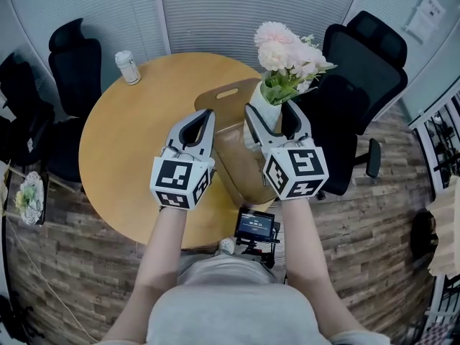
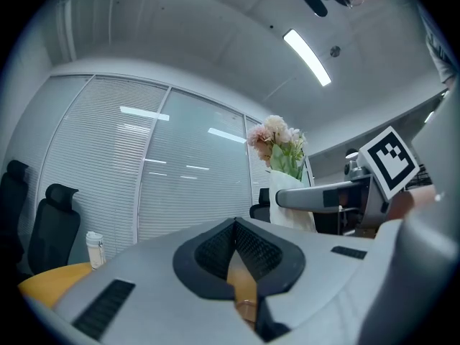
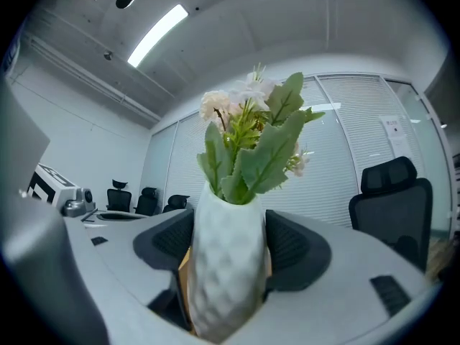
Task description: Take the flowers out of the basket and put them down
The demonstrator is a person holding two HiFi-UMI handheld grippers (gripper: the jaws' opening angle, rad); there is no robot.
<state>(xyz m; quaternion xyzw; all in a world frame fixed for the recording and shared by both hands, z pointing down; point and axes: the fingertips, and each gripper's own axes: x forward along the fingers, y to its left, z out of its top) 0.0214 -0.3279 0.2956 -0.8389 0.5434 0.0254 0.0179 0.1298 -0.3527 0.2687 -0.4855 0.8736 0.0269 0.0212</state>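
The right claw [image 3: 227, 244] is clenched on a white vase [image 3: 226, 279], one pad on each side of its belly, and the flowers [image 3: 248, 121] stand upright out of the vase's neck, pale pink blooms above green leaves. Seen from the head view, the vase is held over the far right part of the brown basket [image 1: 231, 153]; its base is hidden behind the claw. Just to the left, the left claw [image 1: 204, 115] is closed tip to tip at the basket's left rim, with brown showing through the gap behind its tips. Whether it pinches the rim I cannot tell. The basket lies at the right of the round wooden surface [image 1: 129, 157], reaching to its near right edge. A white canister [image 1: 128, 67] stands well apart at the far left, with bare wood between. A small screen on a stand [image 1: 256, 226] sits at the near edge. Black chairs [image 1: 366, 56] ring the surface, before blinds [image 1: 251, 2] and over a plank floor [image 1: 65, 264].
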